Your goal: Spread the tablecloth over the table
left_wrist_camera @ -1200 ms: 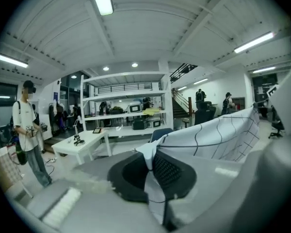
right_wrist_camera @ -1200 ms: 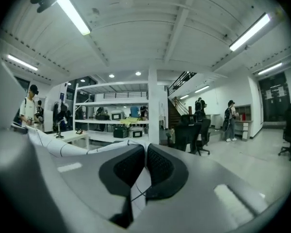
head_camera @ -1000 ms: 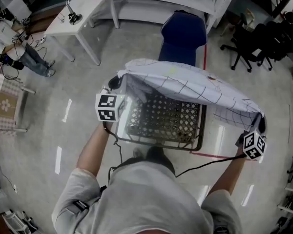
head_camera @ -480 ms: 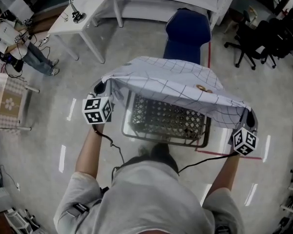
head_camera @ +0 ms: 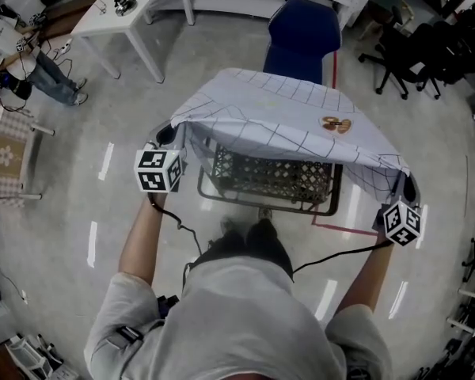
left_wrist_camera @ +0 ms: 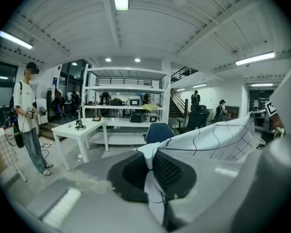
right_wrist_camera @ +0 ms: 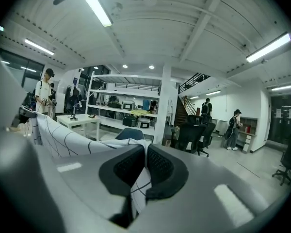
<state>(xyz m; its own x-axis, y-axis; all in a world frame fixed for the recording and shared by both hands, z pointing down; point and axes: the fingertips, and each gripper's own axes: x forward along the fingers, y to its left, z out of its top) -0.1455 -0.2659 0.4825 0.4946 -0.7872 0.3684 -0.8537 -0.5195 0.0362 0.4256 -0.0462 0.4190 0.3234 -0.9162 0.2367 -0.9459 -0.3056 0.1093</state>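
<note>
The white tablecloth (head_camera: 277, 117) with a thin dark grid and a small brown print hangs stretched in the air over the small table (head_camera: 273, 179), whose woven lattice top shows under the cloth's near edge. My left gripper (head_camera: 168, 137) is shut on the cloth's near left corner, and in the left gripper view the tablecloth (left_wrist_camera: 208, 142) is pinched between the black pads (left_wrist_camera: 172, 171). My right gripper (head_camera: 406, 187) is shut on the near right corner; the right gripper view shows the tablecloth (right_wrist_camera: 63, 137) caught between its pads (right_wrist_camera: 160, 166).
A blue chair (head_camera: 301, 38) stands just behind the table. A white desk (head_camera: 134, 10) is at the back left, black office chairs (head_camera: 419, 62) at the back right. A person (head_camera: 32, 74) stands far left beside a small patterned stand (head_camera: 4, 153). Red tape (head_camera: 340, 228) marks the floor.
Both grippers have carried the cloth forward and lower. It now spreads flatter over the table and covers more of the lattice top.
</note>
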